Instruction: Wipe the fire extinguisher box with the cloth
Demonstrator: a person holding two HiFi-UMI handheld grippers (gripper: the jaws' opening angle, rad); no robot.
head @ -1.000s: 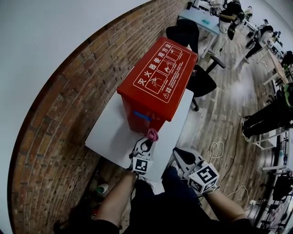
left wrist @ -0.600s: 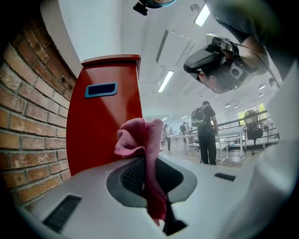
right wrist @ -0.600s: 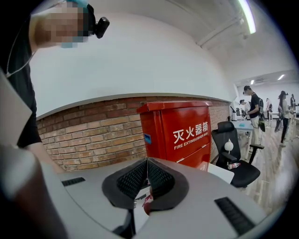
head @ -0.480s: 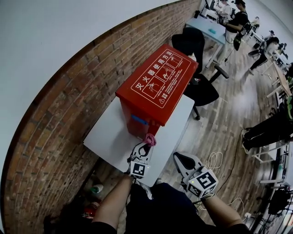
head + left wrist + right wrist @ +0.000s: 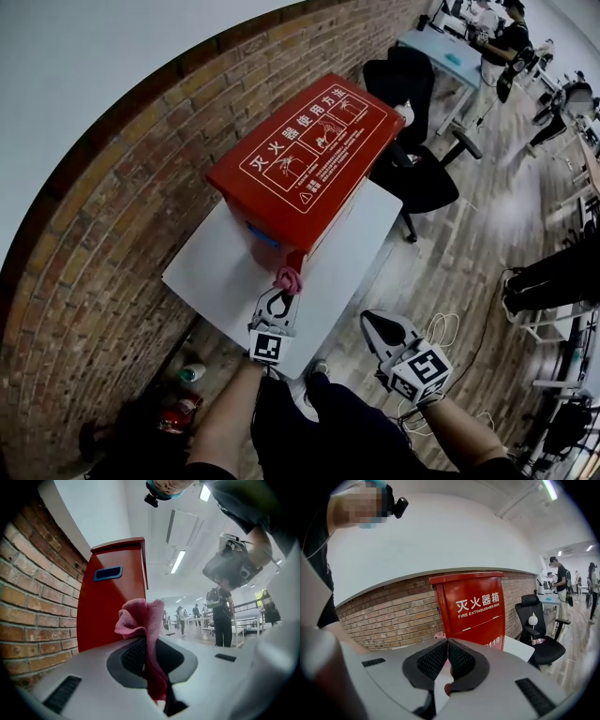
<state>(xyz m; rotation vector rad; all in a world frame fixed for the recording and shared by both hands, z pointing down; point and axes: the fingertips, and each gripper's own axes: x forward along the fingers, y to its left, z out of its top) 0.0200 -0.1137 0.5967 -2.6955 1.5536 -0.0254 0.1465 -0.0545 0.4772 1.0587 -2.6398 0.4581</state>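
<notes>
left tongs [image 5: 279,294] gripping cloth [image 5: 287,279] | cloth beside fire extinguisher box [image 5: 300,164] | right tongs [image 5: 376,324] well apart

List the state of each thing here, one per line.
fire extinguisher box, closed, upright on the white table.
cloth, bunched, pinched in the jaws, close to the box.
left gripper, shut on the cloth.
right gripper, shut, empty.

Pale grey left gripper [image 5: 278,296] and right gripper [image 5: 373,323] carry black-and-white marker cubes [image 5: 267,347] and black ribbed pads [image 5: 433,660].
</notes>
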